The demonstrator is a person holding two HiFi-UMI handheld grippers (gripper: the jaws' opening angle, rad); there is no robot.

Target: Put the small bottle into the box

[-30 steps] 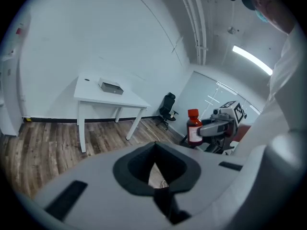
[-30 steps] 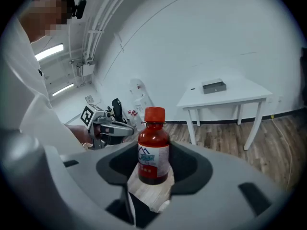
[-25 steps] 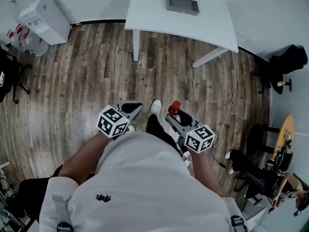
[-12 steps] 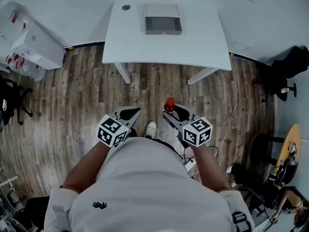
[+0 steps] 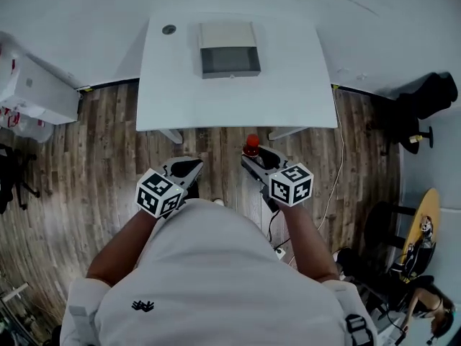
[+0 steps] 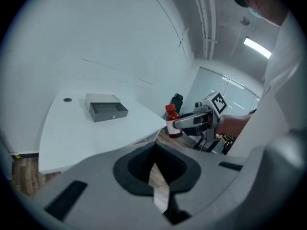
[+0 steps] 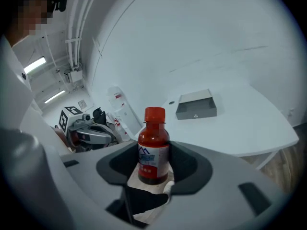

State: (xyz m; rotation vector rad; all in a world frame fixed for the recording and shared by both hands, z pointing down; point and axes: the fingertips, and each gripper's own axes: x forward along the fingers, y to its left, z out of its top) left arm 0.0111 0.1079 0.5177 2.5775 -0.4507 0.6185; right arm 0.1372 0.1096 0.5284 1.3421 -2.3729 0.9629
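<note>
The grey box [image 5: 230, 49] sits toward the far side of the white table [image 5: 288, 85], open at the top. Its dark inside looks bare as far as your views reach. To the right of it and nearer to you, the small bottle [image 5: 251, 146] is off the table, upright in the air just before the table's near edge and well apart from the box. It has a red cap, dark red liquid up to the shoulder and a white label with blue print.

Your left gripper [image 5: 189, 168] hangs over the floor with its jaws brought together and nothing between them. In the left gripper view the two tips meet, with only a thin slit below them. Your right gripper [image 5: 253, 157] stands wide and is clamped on the small bottle [image 7: 154, 147]. Its dark pads press the bottle's body on both sides, and the cap rises clear above them.

At the far left, white cartons [image 5: 36, 92] stand against the wall. The wooden plank floor [image 5: 101, 143] runs beneath both grippers. A small dark round disc [image 5: 169, 29] sits on the table left of the box. A thin cable [image 5: 335, 186] trails across the floor on the right, and a black chair [image 5: 425, 96] stands at the far right.
</note>
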